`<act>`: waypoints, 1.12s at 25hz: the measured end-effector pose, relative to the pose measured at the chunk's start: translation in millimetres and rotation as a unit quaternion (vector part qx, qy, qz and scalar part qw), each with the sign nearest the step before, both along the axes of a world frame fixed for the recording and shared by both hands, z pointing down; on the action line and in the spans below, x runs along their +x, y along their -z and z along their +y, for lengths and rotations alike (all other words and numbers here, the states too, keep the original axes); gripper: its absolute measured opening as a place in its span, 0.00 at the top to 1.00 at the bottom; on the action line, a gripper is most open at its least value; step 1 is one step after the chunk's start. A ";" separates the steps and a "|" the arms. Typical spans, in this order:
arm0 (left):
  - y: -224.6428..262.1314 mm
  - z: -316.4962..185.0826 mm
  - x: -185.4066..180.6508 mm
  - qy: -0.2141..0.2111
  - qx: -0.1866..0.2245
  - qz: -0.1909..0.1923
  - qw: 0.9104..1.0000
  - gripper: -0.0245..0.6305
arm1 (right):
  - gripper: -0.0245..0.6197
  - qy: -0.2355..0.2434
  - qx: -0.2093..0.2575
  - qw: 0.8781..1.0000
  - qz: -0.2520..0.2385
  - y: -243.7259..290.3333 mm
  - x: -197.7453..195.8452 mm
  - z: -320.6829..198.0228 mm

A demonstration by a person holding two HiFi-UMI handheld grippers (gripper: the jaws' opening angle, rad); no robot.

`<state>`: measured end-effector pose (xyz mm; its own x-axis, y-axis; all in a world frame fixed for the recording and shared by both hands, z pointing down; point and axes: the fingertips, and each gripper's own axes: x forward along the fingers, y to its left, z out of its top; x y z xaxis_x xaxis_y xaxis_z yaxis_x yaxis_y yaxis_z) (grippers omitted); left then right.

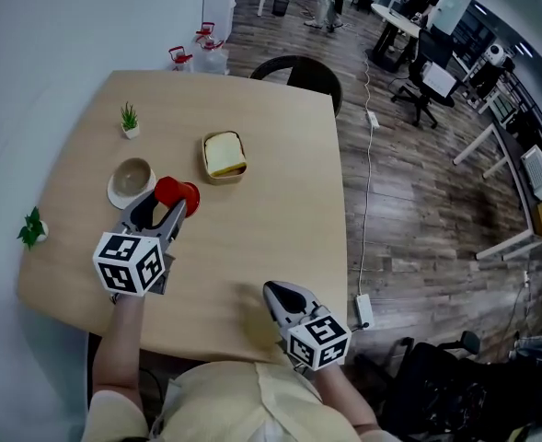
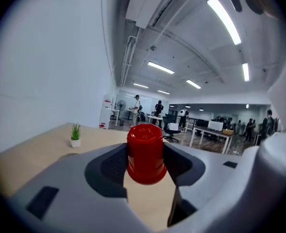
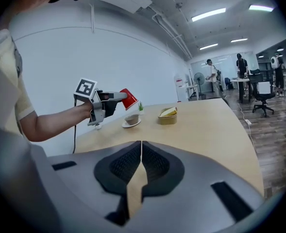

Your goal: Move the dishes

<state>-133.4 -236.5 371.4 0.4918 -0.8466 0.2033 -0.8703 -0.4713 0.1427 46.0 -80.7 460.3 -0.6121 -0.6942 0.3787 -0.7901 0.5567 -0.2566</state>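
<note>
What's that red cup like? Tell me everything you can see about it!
The red cup is small, shiny and looks like plastic. It is narrower at its closed bottom and wider at the other end. The left gripper pinches it between its two pads, and nothing else touches it. It hangs tilted in the air above the wooden table, near a little bowl.

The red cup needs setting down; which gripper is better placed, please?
Left: the left gripper grips the red cup above the table; the right gripper is shut, empty, by the near edge.
</note>
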 end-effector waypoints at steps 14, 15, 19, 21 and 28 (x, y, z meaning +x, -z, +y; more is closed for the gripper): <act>-24.5 47.4 52.8 -0.067 -0.084 0.065 0.992 0.61 | 0.83 0.013 0.058 0.998 0.008 18.1 25.6 -16.7; -26.7 50.8 55.5 -0.071 -0.089 0.068 0.991 0.61 | 0.80 0.019 0.063 0.998 0.014 18.2 24.8 -16.3; -34.2 65.4 67.5 -0.089 -0.113 0.088 0.986 0.61 | 0.79 0.040 0.100 0.993 0.058 22.3 22.2 -14.8; -36.4 72.5 72.7 -0.100 -0.128 0.104 0.981 0.61 | 0.78 0.052 0.117 0.989 0.071 25.4 18.0 -14.4; -44.6 95.6 92.4 -0.137 -0.171 0.153 0.963 0.61 | 0.75 0.089 0.168 0.975 0.112 26.9 8.2 -8.8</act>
